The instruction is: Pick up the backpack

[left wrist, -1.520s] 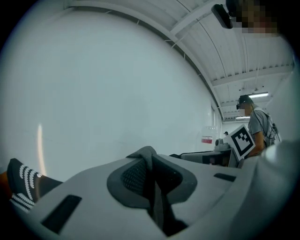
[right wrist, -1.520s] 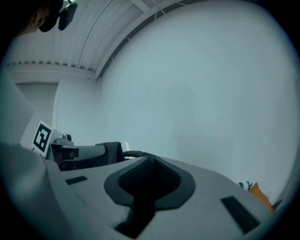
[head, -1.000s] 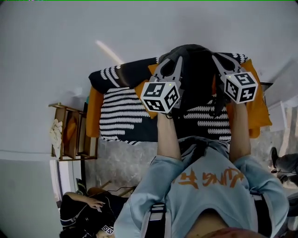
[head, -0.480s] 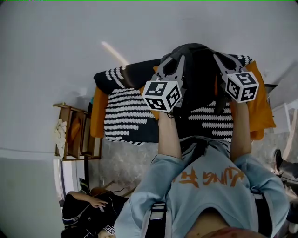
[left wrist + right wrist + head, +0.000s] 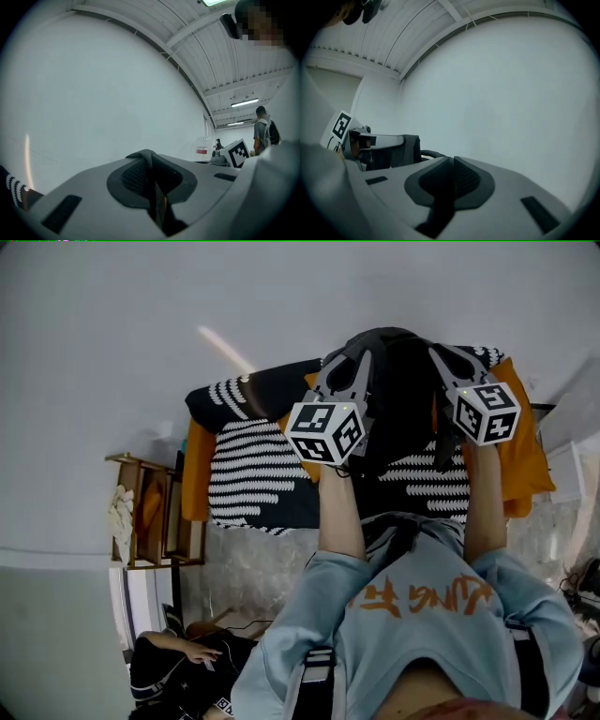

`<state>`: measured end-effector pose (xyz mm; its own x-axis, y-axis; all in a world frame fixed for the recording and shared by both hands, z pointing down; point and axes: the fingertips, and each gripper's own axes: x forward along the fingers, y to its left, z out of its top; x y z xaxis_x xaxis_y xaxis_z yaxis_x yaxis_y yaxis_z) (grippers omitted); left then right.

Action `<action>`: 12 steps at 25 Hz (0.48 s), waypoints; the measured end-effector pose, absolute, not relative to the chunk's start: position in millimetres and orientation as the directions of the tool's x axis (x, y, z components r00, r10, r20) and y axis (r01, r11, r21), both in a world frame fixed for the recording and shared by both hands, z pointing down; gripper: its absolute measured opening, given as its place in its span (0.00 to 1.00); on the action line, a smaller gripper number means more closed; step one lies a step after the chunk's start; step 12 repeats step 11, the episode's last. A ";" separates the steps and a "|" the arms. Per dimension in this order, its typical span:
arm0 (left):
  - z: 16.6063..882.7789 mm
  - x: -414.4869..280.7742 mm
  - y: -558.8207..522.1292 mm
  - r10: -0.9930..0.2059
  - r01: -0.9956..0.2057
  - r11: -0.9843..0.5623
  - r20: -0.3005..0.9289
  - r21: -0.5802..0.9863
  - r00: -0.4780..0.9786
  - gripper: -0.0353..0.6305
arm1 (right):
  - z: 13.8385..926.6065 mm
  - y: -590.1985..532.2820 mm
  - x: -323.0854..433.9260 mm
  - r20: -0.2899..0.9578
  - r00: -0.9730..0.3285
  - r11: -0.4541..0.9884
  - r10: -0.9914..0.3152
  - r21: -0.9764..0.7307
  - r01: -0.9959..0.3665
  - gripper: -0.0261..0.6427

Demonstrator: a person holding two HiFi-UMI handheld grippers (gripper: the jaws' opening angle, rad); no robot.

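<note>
The black backpack [image 5: 398, 395] hangs between my two grippers, lifted above a couch, in the head view. My left gripper [image 5: 352, 360] holds its left side. In the left gripper view that gripper [image 5: 153, 187] is shut on a thin dark fold of strap with an orange edge. My right gripper [image 5: 441, 357] holds the right side, and in its own view this gripper [image 5: 447, 183] is shut on dark strap. The backpack's dark body [image 5: 401, 150] shows at the left of the right gripper view, beside the left gripper's marker cube [image 5: 341, 125].
Under the backpack lies a black-and-white striped blanket [image 5: 248, 474] over orange cushions [image 5: 525, 460]. A wooden shelf [image 5: 155, 521] stands to the left. A person in dark clothes [image 5: 178, 671] sits on the floor at bottom left. Another person [image 5: 262, 133] stands far off.
</note>
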<state>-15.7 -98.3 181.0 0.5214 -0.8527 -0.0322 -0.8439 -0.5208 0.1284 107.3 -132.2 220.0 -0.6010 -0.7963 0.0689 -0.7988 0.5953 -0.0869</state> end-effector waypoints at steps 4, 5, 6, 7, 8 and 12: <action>181.5 -13.0 -99.0 -0.848 -0.839 -0.528 -0.036 0.133 0.528 0.12 | 219.4 -131.7 110.5 0.068 -0.594 0.589 -0.802 -0.081 -0.804 0.11; 181.0 -13.1 -98.9 -0.847 -0.838 -0.530 -0.037 0.134 0.530 0.12 | 218.6 -131.4 110.7 0.068 -0.592 0.587 -0.803 -0.080 -0.806 0.11; 180.7 -13.0 -99.1 -0.846 -0.836 -0.531 -0.037 0.135 0.532 0.12 | 218.2 -131.2 111.0 0.068 -0.590 0.585 -0.805 -0.079 -0.807 0.11; 180.9 -12.7 -99.5 -0.845 -0.835 -0.532 -0.037 0.137 0.533 0.12 | 218.1 -131.3 111.4 0.069 -0.588 0.583 -0.806 -0.078 -0.809 0.11; 181.6 -12.4 -100.3 -0.845 -0.835 -0.533 -0.036 0.139 0.533 0.12 | 218.4 -131.7 111.9 0.070 -0.586 0.582 -0.807 -0.077 -0.810 0.11; 184.3 -11.6 -103.4 -0.845 -0.834 -0.533 -0.031 0.143 0.534 0.12 | 220.2 -134.1 113.2 0.074 -0.583 0.579 -0.809 -0.076 -0.812 0.11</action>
